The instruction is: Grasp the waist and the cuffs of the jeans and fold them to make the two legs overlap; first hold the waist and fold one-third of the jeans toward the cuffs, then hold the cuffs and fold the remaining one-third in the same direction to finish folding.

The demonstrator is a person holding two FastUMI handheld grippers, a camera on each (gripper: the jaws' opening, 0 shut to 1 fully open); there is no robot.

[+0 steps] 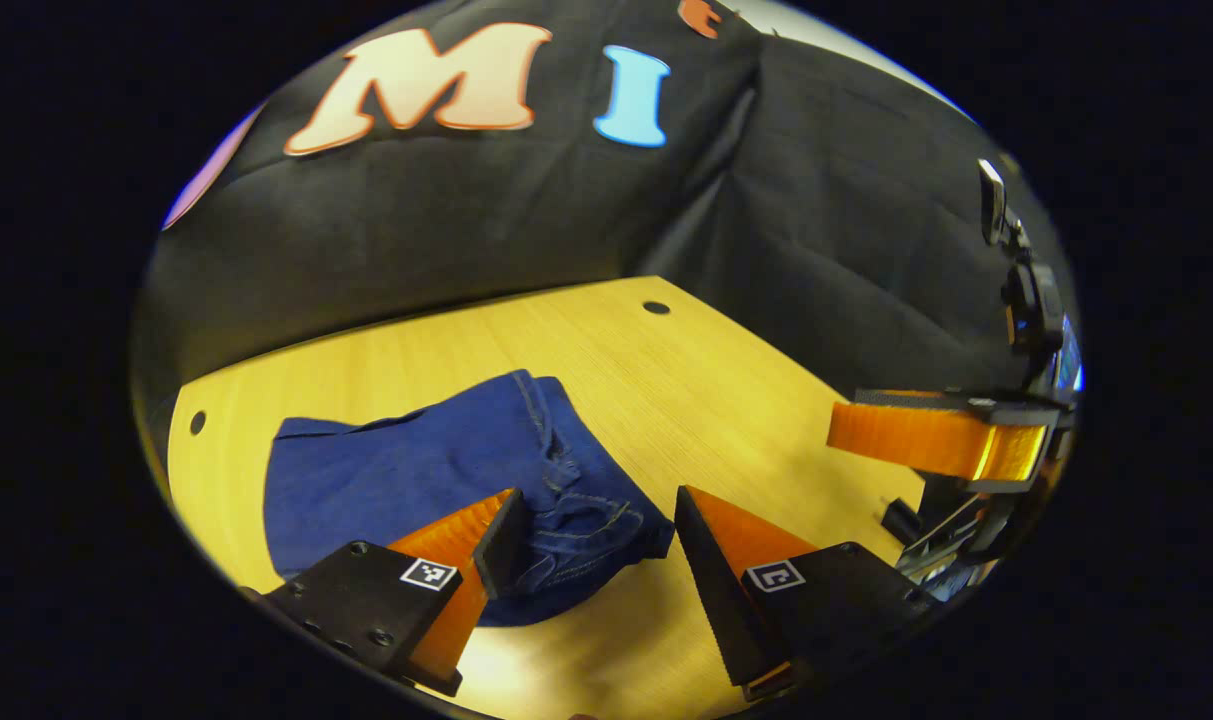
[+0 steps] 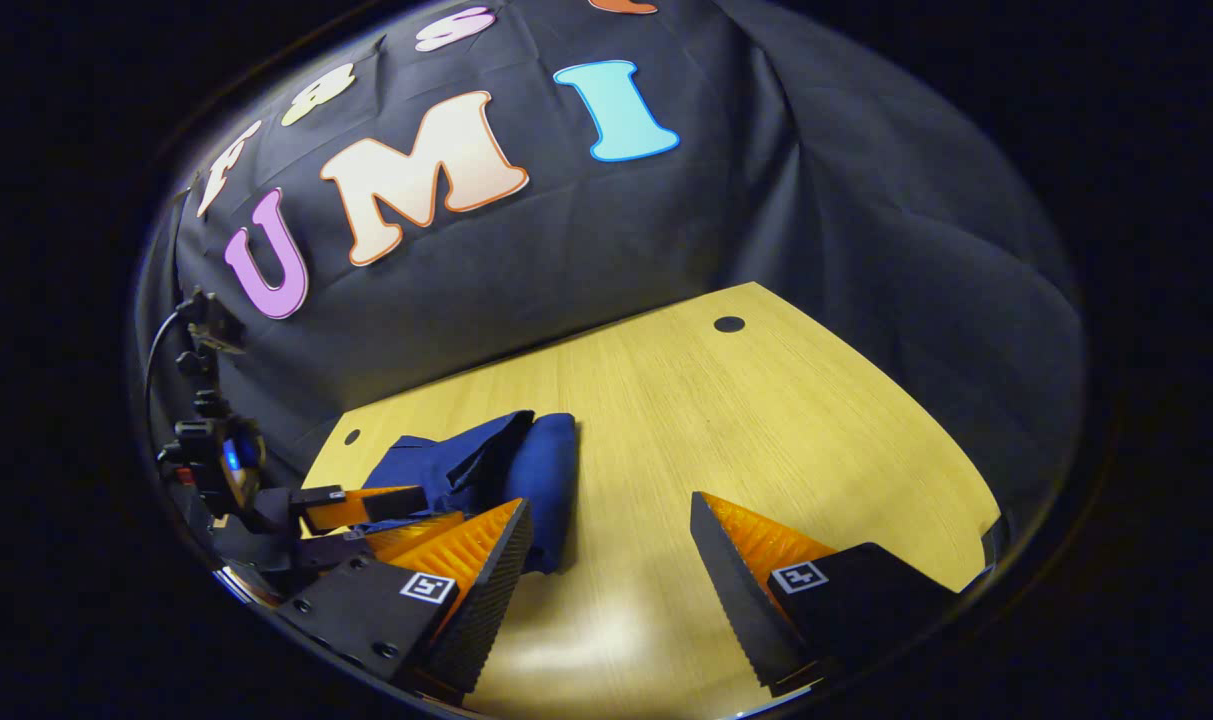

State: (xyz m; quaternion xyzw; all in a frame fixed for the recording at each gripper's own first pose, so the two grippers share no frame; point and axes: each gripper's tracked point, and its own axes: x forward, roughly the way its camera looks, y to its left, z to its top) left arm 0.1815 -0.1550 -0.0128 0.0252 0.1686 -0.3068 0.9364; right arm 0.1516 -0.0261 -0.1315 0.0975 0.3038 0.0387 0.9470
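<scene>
left gripper view: left gripper (image 1: pixel 591 530) is spread wide, nothing between its fingers, hovering over the near edge of the jeans (image 1: pixel 436 480). jeans lie folded into a compact bundle on the wooden bench (image 1: pixel 686 390), toward its left side, seams and stitching showing at the near right corner. one finger (image 1: pixel 486 540) overlaps the denim in frame, contact can't be confirmed. right gripper (image 1: pixel 941 440) sits at the far right above the bench, well apart from the jeans; its state can't be read from that angle.

right gripper view: right gripper (image 2: pixel 611 545) is wide open and empty over bare bench (image 2: pixel 766 420). jeans (image 2: pixel 511 470) lie just left of its left finger. left gripper (image 2: pixel 366 515) is at the left edge, over the denim. bench has small dark holes near its corners (image 2: pixel 729 324).
</scene>
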